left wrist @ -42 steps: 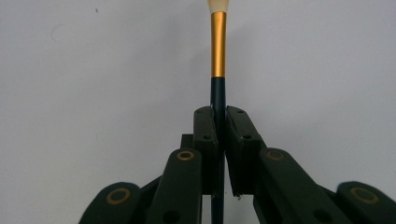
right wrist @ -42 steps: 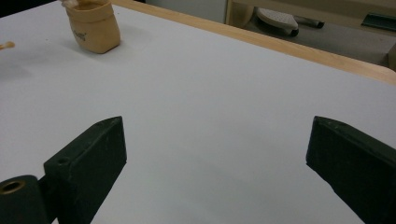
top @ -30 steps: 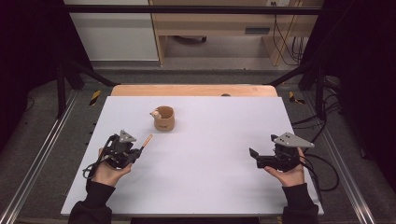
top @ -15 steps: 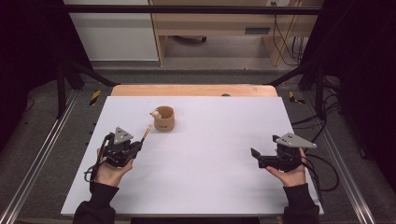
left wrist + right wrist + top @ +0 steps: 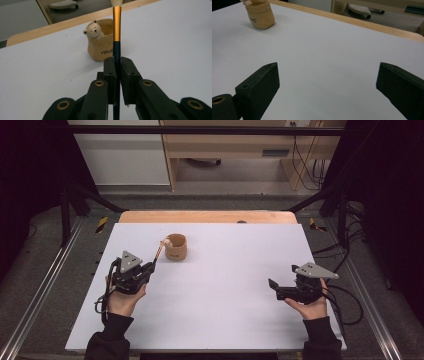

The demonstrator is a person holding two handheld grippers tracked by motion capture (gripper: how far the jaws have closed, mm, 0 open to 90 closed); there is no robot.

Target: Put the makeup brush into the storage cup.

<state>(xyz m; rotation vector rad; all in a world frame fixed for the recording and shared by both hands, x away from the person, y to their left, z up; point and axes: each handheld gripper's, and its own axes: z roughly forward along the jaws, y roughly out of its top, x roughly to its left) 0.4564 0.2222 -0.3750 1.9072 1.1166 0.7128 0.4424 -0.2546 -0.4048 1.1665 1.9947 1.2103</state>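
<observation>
The left gripper (image 5: 148, 269) is clamped on a brush (image 5: 116, 37), its bristle end reaching up to the rim of the tan bear pot (image 5: 176, 247) standing toward the far left of the white table (image 5: 225, 320). The right gripper (image 5: 272, 285) rests well apart, jaws wide.

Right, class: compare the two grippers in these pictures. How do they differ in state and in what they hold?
The left gripper is shut on a makeup brush; the right gripper is open, with nothing between its fingers. The left gripper points at the bear-faced pot close by; the right gripper sits farther from that pot. Both are black, hand-held and low over the white table.
</observation>
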